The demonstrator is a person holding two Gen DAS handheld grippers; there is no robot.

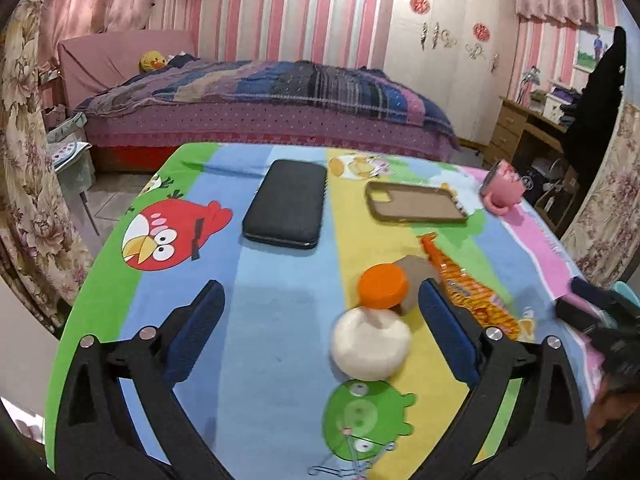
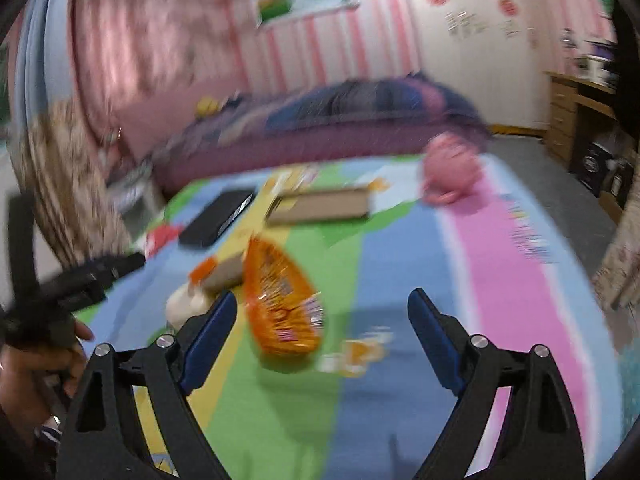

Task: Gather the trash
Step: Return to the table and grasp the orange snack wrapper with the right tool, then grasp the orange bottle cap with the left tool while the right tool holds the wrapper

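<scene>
On the cartoon tablecloth lie a crumpled white paper ball [image 1: 371, 345], an orange lid [image 1: 383, 285], a brown scrap [image 1: 416, 276] and an orange snack wrapper [image 1: 476, 298]. My left gripper [image 1: 322, 300] is open just above the cloth, with the white ball and orange lid between its fingers, nearer the right one. My right gripper [image 2: 322, 312] is open and empty. The snack wrapper [image 2: 280, 300] lies between its fingers, near the left one. The white ball [image 2: 185, 307] and lid [image 2: 202, 270] show further left. The right wrist view is blurred.
A black phone [image 1: 288, 204], a brown phone case [image 1: 416, 203] and a pink mug [image 1: 505, 190] lie further back on the table. A paper clip [image 1: 352, 468] lies near the front edge. A bed [image 1: 264, 100] stands behind the table, a desk [image 1: 532, 128] to the right.
</scene>
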